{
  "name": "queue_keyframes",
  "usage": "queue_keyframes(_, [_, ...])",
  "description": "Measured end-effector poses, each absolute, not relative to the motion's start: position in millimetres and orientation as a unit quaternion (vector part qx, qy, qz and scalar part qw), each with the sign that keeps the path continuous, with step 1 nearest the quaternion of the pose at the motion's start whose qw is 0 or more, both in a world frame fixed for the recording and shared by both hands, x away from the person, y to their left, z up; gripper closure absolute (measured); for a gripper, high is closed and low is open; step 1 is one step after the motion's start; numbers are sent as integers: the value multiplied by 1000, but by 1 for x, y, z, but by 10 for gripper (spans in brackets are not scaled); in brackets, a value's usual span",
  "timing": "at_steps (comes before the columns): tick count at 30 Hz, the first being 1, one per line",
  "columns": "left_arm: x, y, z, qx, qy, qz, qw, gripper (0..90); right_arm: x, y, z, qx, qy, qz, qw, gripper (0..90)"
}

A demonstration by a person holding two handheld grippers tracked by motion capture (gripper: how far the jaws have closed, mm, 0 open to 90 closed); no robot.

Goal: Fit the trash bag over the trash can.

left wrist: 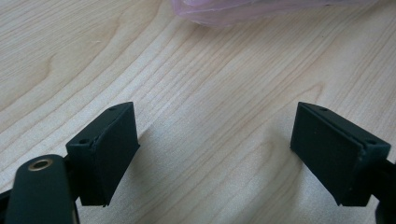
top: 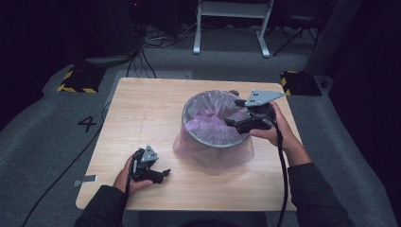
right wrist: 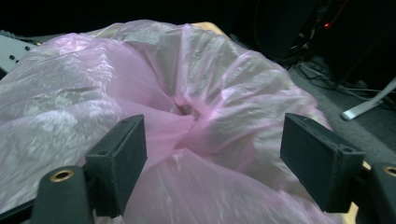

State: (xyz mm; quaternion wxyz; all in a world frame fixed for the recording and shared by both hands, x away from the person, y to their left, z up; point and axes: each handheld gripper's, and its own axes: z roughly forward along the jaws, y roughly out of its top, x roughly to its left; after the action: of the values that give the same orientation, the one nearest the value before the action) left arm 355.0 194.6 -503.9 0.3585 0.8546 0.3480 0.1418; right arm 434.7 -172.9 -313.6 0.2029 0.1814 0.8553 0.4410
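Observation:
A round grey bin (top: 213, 144) stands at the middle of the wooden table (top: 142, 109), lined with a thin pink plastic bag (top: 206, 125) whose skirt hangs over the rim onto the tabletop. My right gripper (top: 232, 121) reaches in over the bin's right rim, jaws open. In the right gripper view the right gripper (right wrist: 212, 149) straddles the bag (right wrist: 196, 109), which is gathered into a twisted bunch ahead of the pads; neither pad presses on it. My left gripper (top: 164, 174) lies low near the table's front left, open over bare wood (left wrist: 201, 84), nothing between its jaws (left wrist: 215, 144).
The bag's edge (left wrist: 243, 9) lies just ahead of the left gripper. Cables (top: 142, 56) and a white stand's legs (top: 231, 28) are on the grey floor behind the table. Yellow-and-black blocks (top: 75, 80) sit at the far corners.

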Motion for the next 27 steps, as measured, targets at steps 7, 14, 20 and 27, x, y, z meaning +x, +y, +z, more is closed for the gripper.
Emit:
queue_keyframes(7, [355,195,-504,855,348,142,359,148,446,-155,-317,174,878,406,186,236])
queue_keyframes(14, [355,195,-504,855,348,142,358,148,453,-146,-319,173,898,367,168,240])
queue_keyframes(20, [355,195,-504,855,348,142,359,148,456,-139,-321,159,923,315,152,240])
queue_keyframes(27, [355,195,-504,855,348,142,359,148,464,-132,-325,158,943,261,130,244])
